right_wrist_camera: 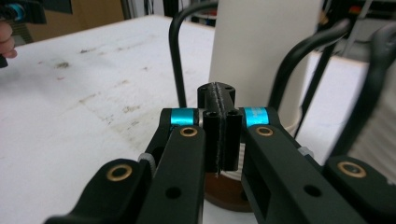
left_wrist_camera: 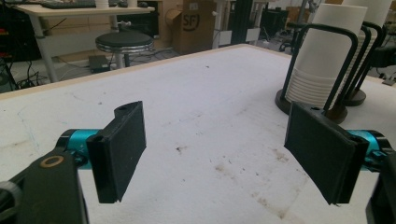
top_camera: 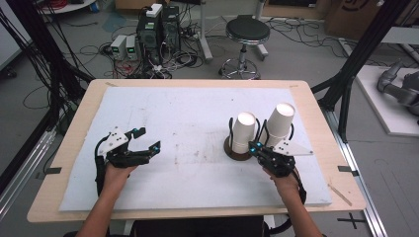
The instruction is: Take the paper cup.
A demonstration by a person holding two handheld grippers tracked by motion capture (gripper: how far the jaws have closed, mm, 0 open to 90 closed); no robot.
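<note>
my right gripper (right_wrist_camera: 219,116), jaws pressed together on nothing, sits just near of the left cup stack (right_wrist_camera: 264,51); my left gripper (left_wrist_camera: 224,154) gapes wide, well left.

From above, my right gripper (top_camera: 257,148) covered the near foot of the left cup stack (top_camera: 243,132), so I couldn't tell whether the two touched. In my right gripper view, that stack (right_wrist_camera: 261,51) ran off the top edge, its base sat behind my closed jaws, and the second holder (right_wrist_camera: 373,93) was a blur at the right edge.
</note>
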